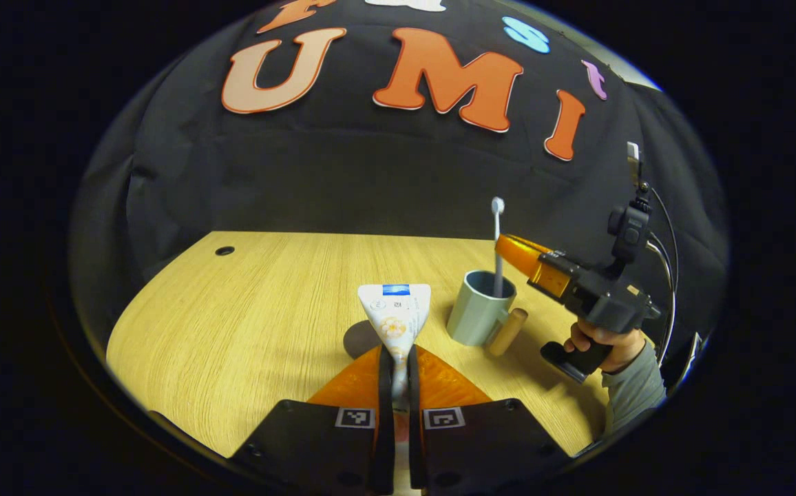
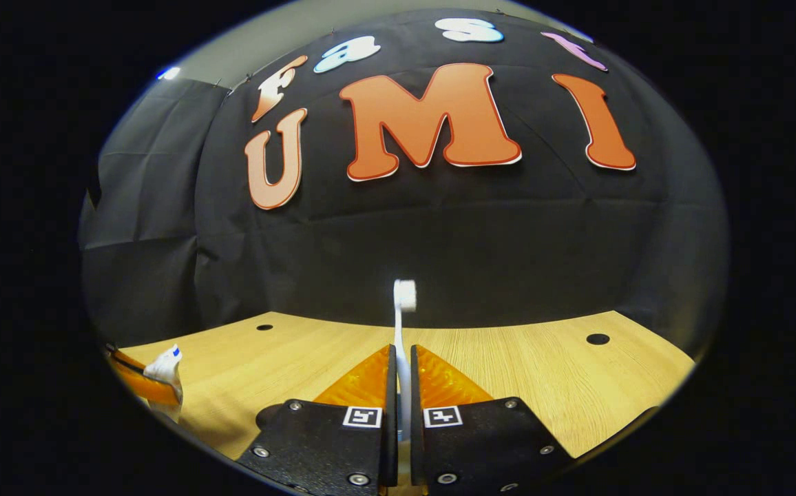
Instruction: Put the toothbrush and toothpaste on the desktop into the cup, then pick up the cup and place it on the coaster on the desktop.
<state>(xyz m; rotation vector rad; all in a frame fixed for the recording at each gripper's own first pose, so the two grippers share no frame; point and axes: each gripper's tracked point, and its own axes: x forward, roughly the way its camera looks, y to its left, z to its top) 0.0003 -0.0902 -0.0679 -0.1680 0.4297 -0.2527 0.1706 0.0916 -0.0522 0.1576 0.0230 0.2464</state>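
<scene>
Right gripper [image 1: 508, 249] has its jaws pinched on the toothbrush [image 1: 497, 234], held upright with its lower end already inside the cup [image 1: 478, 306] on the counter [image 1: 246, 324]. I'd lower it straight and only let go once it's well down. Left gripper [image 1: 399, 372] has its jaws clamped on the toothpaste [image 1: 398, 310], held just left of the cup. Coaster [image 1: 360, 339] sits behind the tube.
</scene>
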